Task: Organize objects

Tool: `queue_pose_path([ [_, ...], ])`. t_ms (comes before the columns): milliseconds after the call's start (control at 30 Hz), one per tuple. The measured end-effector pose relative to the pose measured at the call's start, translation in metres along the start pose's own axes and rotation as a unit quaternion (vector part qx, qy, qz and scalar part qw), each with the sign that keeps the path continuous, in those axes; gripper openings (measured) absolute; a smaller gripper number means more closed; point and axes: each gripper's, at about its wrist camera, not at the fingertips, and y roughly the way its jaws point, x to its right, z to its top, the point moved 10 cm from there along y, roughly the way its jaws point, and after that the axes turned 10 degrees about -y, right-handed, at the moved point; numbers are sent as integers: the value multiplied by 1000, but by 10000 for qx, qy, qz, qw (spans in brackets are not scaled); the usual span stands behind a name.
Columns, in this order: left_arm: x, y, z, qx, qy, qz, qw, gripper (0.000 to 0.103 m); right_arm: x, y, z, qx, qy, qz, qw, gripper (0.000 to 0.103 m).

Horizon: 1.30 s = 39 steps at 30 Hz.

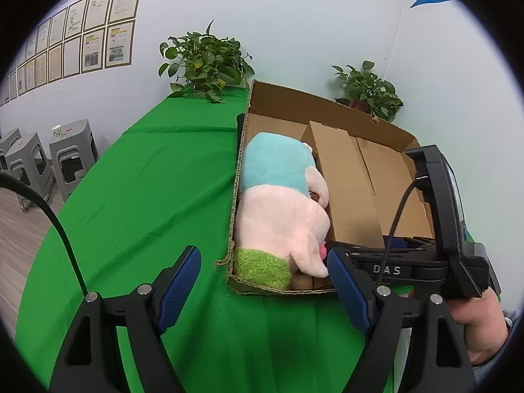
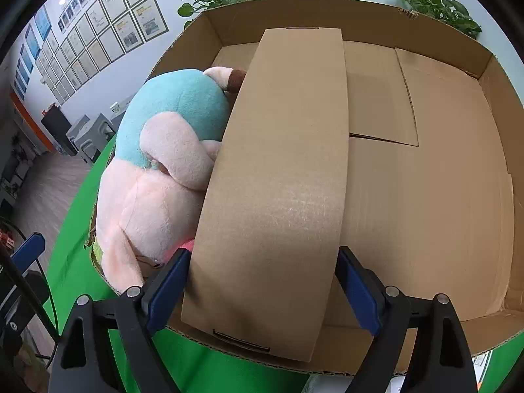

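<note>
Green cloth point(image 1: 157, 196) covers the table, with pale walls behind, framed papers point(image 1: 98, 42) on the wall and grey stools point(image 1: 72, 160) on the wood floor off to the left gripper's left. Two potted plants point(image 1: 206, 62) stand at the far edge of the table, beyond the cardboard box point(image 1: 294, 104).

Over bare cloth the left gripper point(image 1: 263, 286) stands with its jaws wide and nothing between them. Just ahead of it and to its right is the near left corner of the box. A plush toy point(image 1: 281, 209), pink with a light blue back and a green tuft, lies along the left wall inside the box, its near end close to the left gripper's right finger.

From the near side, the right gripper point(image 2: 262, 288) reaches over the box rim, held by a hand point(image 1: 478, 324). Its jaws straddle the near end of a long cardboard piece point(image 2: 281, 180) that lies lengthwise in the box beside the toy. Whether the pads point(image 2: 167, 291) press on the cardboard I cannot tell; a thin gap seems to show on the right side.

This piece hides part of the toy's far side and the box floor under it. The toy's face is turned away and hard to make out.
</note>
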Motion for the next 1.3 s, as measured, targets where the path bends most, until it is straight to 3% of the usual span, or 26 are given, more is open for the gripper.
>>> queue_pose_path([
  [233,15,1,2,24,187,72,9998,80,2,2,-3,-78,196,258,9994,90],
  [333,22,-2,4,100,301,144,9994,80,10,-14,-6,169,89,19,9998,101],
  [400,27,-4,7,204,340,151,9991,80,20,-34,-12,446,-4,-232,9987,103],
  [500,40,-7,10,420,521,301,9973,80,33,-61,-39,560,3,-474,9973,103],
  [633,66,-6,4,409,752,124,9963,80,41,-92,-79,656,97,-507,9965,103],
  [767,91,-1,-13,162,891,-153,9958,80,49,-128,-113,882,199,-596,9941,103],
  [967,115,10,-40,-312,939,-537,9936,80,68,-161,-140,1262,213,-294,9913,103],
  [1100,115,22,-68,-950,804,-800,9890,80,49,-147,-170,986,78,421,9942,102],
  [1300,117,40,-114,-1733,634,-1139,9762,80,30,-126,-195,629,12,826,9946,99],
])
